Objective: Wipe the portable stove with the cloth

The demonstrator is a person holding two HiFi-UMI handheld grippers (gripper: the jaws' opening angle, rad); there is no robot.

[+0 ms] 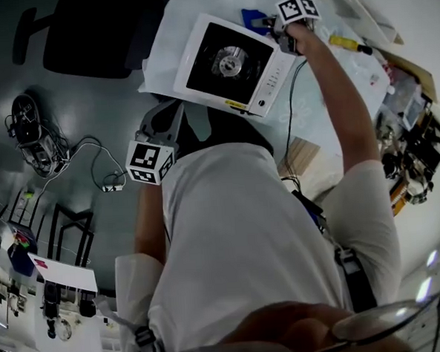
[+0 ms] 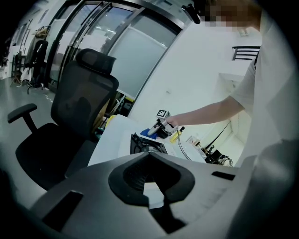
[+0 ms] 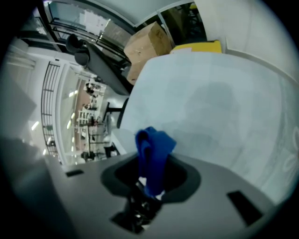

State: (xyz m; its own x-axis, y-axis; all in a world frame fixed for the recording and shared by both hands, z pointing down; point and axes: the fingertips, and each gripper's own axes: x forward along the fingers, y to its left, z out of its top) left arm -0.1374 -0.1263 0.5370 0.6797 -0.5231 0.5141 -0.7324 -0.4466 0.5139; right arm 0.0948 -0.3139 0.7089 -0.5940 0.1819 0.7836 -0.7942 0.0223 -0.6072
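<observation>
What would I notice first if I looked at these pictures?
The bright blue cloth jumps out, pinched in the right gripper with the white table behind it. Next comes the portable stove, white with a black top, sitting on that table near the top of the head view, with the cloth just past its far corner.

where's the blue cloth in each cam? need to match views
Head view: cloth at top, just beyond the stove.
Left gripper view: cloth small, centre, far end of table.
Right gripper view: cloth centre, clamped in right hand-held gripper.
Shared landmark: white table.
</observation>
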